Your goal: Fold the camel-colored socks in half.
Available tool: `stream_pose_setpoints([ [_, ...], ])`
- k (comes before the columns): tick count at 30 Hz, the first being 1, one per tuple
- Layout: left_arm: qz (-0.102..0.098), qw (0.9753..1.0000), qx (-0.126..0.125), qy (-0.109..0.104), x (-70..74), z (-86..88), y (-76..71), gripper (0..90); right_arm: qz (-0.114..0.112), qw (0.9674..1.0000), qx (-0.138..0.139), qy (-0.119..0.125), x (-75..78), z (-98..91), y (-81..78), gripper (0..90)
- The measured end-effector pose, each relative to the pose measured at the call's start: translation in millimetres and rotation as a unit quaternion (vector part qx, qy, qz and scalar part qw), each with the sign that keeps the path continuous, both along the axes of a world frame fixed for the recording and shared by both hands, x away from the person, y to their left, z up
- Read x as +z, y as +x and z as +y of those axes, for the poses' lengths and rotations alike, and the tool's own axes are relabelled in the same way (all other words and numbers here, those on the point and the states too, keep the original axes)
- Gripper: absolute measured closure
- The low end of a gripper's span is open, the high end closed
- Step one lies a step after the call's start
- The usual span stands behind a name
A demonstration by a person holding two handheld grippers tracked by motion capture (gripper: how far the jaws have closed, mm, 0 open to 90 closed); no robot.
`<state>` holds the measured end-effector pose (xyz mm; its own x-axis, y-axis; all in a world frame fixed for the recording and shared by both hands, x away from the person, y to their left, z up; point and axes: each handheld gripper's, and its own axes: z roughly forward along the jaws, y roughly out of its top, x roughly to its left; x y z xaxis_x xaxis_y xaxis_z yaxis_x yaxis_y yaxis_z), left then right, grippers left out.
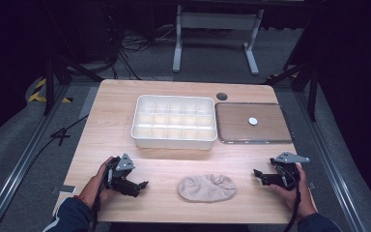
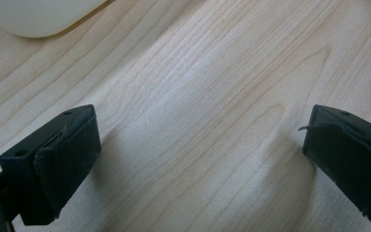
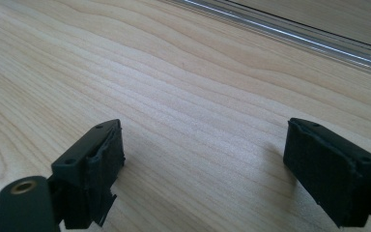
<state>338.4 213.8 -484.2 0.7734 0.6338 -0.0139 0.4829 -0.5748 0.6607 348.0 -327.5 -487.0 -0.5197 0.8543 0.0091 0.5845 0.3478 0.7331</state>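
A beige sock lies flat near the table's front edge, between the two hands. My left gripper rests on the table to the sock's left, pointing toward it, jaws wide apart over bare wood. My right gripper sits to the sock's right, also open and empty, with bare wood between its jaws. A white compartment box stands at mid-table; one rounded corner shows in the left gripper view.
A metal-rimmed tray with a small white disc in it lies right of the box; its rim crosses the right gripper view. A dark round spot marks the table behind the tray. Cables and a stand are on the floor beyond.
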Motion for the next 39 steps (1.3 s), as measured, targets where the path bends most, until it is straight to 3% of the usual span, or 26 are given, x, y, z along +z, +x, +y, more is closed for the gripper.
stream_pose_setpoints([
  [11, -0.004, 1.0000, -0.004, -0.002, 0.1, 2.5, -2.7, 0.5, 0.000, 1.0000, 0.003, 0.002, 0.0, 0.1, 0.3, 14.7],
  [15, -0.005, 0.9999, -0.009, -0.005, 0.9, 3.1, -5.6, 5.8, 0.000, 1.0000, 0.005, 0.002, 0.2, -0.1, 0.0, 14.7],
  [30, -0.005, 0.9997, -0.022, -0.002, 0.6, 5.0, -2.0, 3.5, 0.003, 0.9999, 0.012, 0.001, 0.8, -0.8, 0.2, 15.5],
  [33, -0.005, 0.9998, -0.022, -0.002, 0.4, 4.9, -1.5, 3.0, -0.009, 0.9997, 0.020, 0.004, 1.5, -1.9, -2.1, 29.7],
  [39, -0.003, 0.9998, -0.018, -0.004, 0.2, 4.6, -2.1, 2.9, -0.017, 0.9994, 0.031, 0.004, 2.5, 0.4, -3.2, 44.7],
])
